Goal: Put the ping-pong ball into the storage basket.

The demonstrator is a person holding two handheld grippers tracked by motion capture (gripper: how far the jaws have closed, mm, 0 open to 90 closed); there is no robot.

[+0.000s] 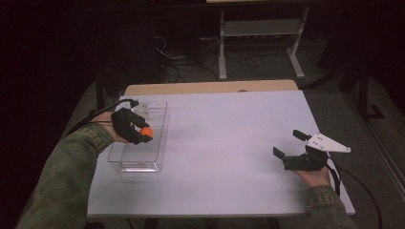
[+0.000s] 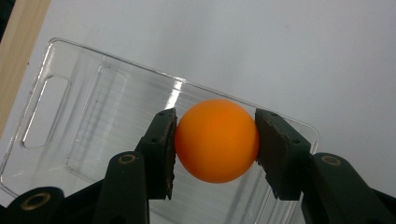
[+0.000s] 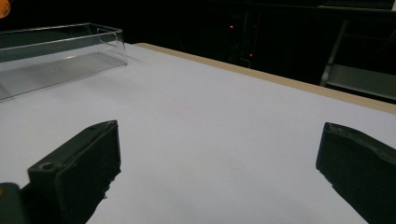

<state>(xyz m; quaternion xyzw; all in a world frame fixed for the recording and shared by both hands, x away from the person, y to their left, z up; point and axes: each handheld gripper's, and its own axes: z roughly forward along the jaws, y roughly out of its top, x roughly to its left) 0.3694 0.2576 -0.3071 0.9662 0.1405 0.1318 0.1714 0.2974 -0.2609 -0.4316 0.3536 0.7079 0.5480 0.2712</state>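
the left hand-held gripper [image 2: 215, 142] pinches an orange ball [image 2: 216, 140] between its two jaws, held above the clear plastic bin [image 2: 60, 121], over the bin's interior. the bin sits on the white surface [image 1: 229, 143] at its left side. well to the right of the bin, the right hand-held gripper [image 1: 292, 144] rests low over the surface, jaws spread wide with nothing between them.

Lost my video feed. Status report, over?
Left tongs shut on orange ball, above clear plastic bin. Right tongs open, empty, over white table. Nothing in the way.
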